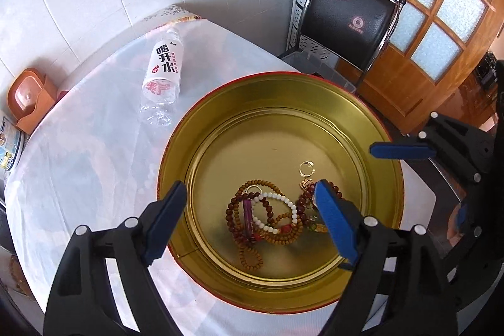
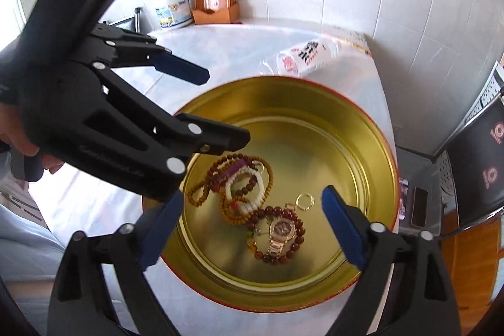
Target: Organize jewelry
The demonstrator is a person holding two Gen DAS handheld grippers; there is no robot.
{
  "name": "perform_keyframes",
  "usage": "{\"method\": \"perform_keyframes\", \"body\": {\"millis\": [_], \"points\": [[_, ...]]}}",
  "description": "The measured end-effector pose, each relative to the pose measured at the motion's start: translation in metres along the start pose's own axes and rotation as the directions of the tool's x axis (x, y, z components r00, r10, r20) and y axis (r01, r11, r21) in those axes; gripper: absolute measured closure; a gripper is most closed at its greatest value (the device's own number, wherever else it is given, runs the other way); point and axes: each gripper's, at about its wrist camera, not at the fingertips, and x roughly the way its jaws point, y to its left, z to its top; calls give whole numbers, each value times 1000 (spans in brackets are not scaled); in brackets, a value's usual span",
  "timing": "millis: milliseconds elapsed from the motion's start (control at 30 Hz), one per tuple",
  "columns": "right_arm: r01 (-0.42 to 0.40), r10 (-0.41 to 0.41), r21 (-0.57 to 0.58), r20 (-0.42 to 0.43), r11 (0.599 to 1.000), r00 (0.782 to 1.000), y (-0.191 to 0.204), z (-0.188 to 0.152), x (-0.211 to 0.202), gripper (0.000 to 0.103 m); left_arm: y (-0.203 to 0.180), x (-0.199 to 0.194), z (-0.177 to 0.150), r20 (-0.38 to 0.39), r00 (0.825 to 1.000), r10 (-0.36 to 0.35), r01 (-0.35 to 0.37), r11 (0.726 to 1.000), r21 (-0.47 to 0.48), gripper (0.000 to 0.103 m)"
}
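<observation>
A round gold tin (image 1: 283, 96) (image 2: 283, 96) with a red outer rim sits on the white-clothed table (image 1: 94, 162). On its floor lies a tangle of brown, dark red and white bead bracelets (image 1: 267, 219) (image 2: 239, 185), a gold hoop (image 1: 306, 168) (image 2: 305, 200) and a gold watch (image 2: 282, 230) inside a dark red bead loop. My left gripper (image 1: 252, 188) (image 2: 225, 106) hovers open above the bracelets, holding nothing. My right gripper (image 2: 252, 192) is also open and empty over the watch side; one of its blue pads (image 1: 403, 149) shows over the tin's right rim.
A plastic water bottle (image 1: 163, 68) (image 2: 308, 55) lies on the table behind the tin. An orange box (image 1: 28, 99) (image 2: 215, 5) and a white tub (image 2: 173, 8) stand by the tiled wall. A black chair (image 1: 349, 21) and a wooden door (image 1: 441, 5) are beyond the table edge.
</observation>
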Motion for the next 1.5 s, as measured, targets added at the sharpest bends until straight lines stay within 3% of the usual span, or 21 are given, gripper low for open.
{"method": "perform_keyframes", "body": {"millis": [500, 800, 1067, 1500], "points": [[-1, 2, 34, -40, 999, 999, 1, 4, 0, 10, 0, -9, -10, -4, 1000, 9, -9, 1000, -10, 21], [-8, 9, 64, -16, 998, 1000, 2, 1, -12, 10, 2, -17, -12, 37, 999, -17, 19, 998, -52, 21], [-3, 2, 94, 8, 996, 1000, 3, -6, -24, 10, -3, -20, -11, 110, 994, -19, 22, 999, -27, 19], [-7, 6, 88, 14, 996, 1000, 7, -5, -27, 10, -1, -19, -18, 82, 996, -21, 24, 999, -39, 19]]}}
